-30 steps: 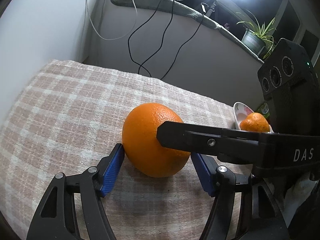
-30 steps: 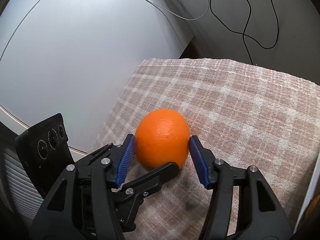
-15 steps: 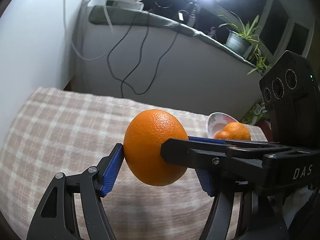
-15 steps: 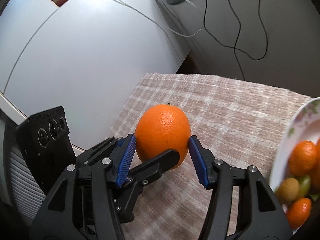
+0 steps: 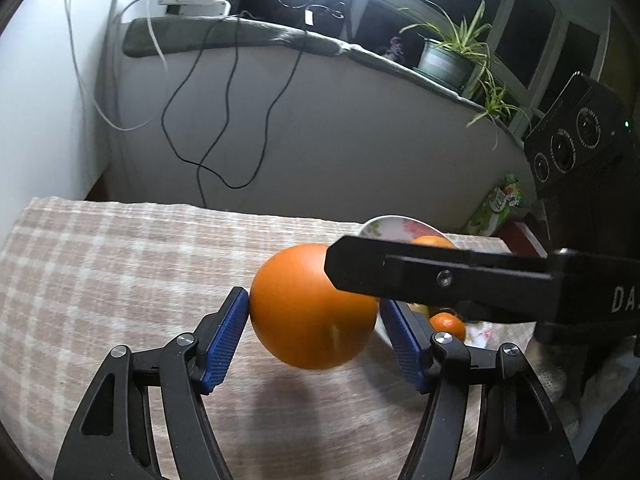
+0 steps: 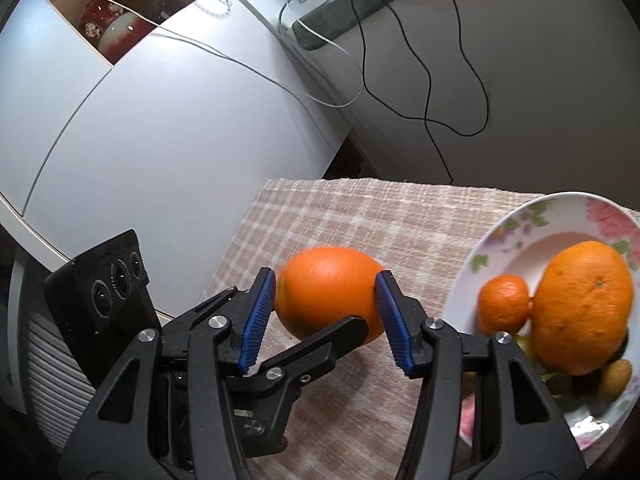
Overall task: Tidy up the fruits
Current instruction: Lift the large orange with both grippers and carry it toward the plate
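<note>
One orange (image 5: 304,320), blurred, up off the checked cloth (image 5: 120,280) in the left wrist view, with a shadow on the cloth beneath. Flanked by the two blue pads (image 5: 224,340) of the left tool (image 5: 314,304): left pad touching the peel, right pad just at the fruit's edge. Cannot tell whether pinching. One black finger (image 5: 400,276) of the right tool crossing in front of the fruit from the right. Behind it, one flowered plate (image 5: 384,226) on the tabletop holding two visible fruits: one large orange top (image 5: 432,240) and one small mandarin (image 5: 448,326). One potted plant (image 5: 444,64) on the sill, two black cables (image 5: 224,120) down the wall below.

One orange (image 6: 328,288) again in the right wrist view, pinched between the two blue pads (image 6: 256,320) of the right tool (image 6: 326,280), both pressed against the peel. One finger (image 6: 332,340) of the left tool against the near lower side of the fruit. Just right of the held fruit, the one plate (image 6: 560,208) with three countable fruits: one big orange (image 6: 584,304), one mandarin (image 6: 504,308) touching it, one small brownish-green fruit (image 6: 616,376) at the lower edge. Something green underneath, too hidden to name.
</note>
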`<action>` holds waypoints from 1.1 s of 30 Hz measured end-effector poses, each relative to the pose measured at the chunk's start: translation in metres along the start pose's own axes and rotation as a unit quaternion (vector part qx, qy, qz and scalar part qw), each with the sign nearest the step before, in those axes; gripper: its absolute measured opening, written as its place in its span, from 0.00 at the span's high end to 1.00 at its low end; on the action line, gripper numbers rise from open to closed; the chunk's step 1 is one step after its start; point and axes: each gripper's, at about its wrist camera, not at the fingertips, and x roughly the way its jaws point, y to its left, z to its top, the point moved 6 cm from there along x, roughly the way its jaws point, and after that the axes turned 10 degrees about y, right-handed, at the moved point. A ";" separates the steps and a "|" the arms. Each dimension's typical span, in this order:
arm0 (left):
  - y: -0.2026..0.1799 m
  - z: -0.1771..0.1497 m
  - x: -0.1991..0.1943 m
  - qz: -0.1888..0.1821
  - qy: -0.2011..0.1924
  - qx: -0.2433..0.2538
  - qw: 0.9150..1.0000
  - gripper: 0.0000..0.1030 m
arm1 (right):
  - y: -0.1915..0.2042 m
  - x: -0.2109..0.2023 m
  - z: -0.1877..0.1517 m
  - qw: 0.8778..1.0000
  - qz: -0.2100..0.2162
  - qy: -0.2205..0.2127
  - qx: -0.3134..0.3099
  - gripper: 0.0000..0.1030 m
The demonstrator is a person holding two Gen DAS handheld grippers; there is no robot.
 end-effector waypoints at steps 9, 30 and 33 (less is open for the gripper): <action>-0.018 -0.005 0.008 0.039 0.015 0.081 0.996 0.63 | 0.003 0.011 0.003 0.999 -0.026 0.018 -0.025 0.88; 0.037 -0.006 0.010 0.015 0.014 0.014 1.000 0.38 | -0.026 0.047 0.063 0.988 -0.118 0.092 -0.045 0.32; 0.038 -0.006 0.019 0.001 0.021 0.005 1.000 0.38 | -0.026 0.055 0.062 0.984 -0.125 0.114 -0.058 0.32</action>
